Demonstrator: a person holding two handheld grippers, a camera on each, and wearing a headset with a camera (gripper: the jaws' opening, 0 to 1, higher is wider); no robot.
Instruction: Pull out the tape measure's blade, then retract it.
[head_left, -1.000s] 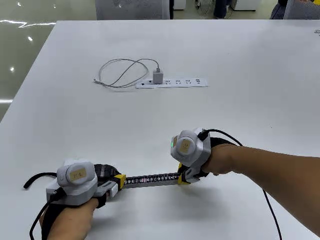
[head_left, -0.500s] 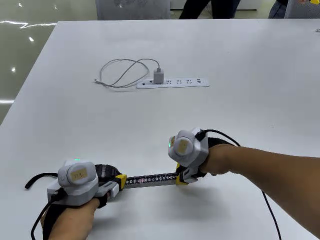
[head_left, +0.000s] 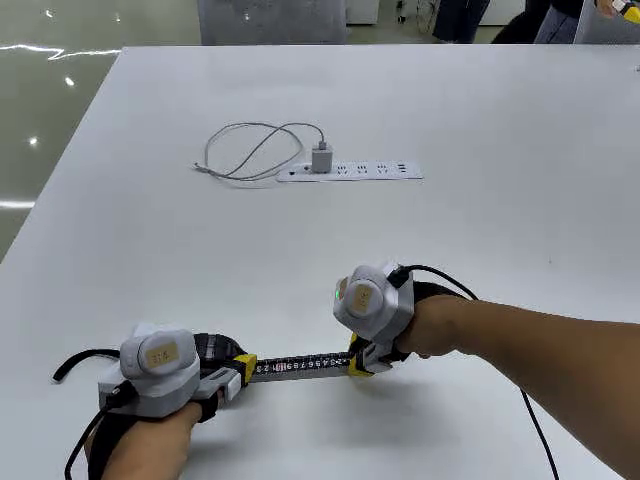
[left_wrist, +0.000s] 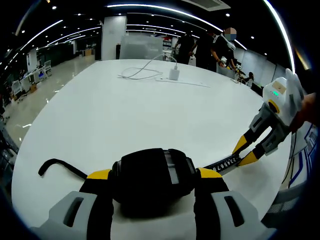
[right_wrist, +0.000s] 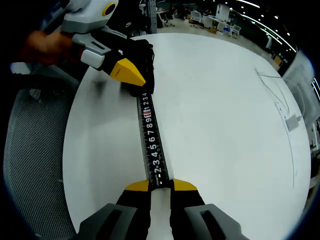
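Observation:
A black tape measure case (left_wrist: 152, 177) sits low on the white table, and my left gripper (head_left: 228, 372) is shut on it, yellow-tipped jaws at either side. A short length of its numbered blade (head_left: 300, 364) runs rightward along the table to my right gripper (head_left: 358, 362), which is shut on the blade's end. In the right gripper view the blade (right_wrist: 151, 145) stretches straight from my right gripper (right_wrist: 160, 186) to the case (right_wrist: 141, 52) held by the left gripper (right_wrist: 126, 71). In the left gripper view the blade (left_wrist: 224, 163) leads to the right gripper (left_wrist: 247, 152).
A white power strip (head_left: 355, 171) with a plugged-in charger (head_left: 322, 158) and a looped white cable (head_left: 250, 148) lies at mid-table. A black strap (left_wrist: 60, 165) trails left of the case. People stand beyond the far table edge. A mesh chair (right_wrist: 30, 165) is beside the table.
The right gripper has moved left toward the case, so the exposed blade is shorter. The left gripper stays on the case. The head camera has shifted slightly.

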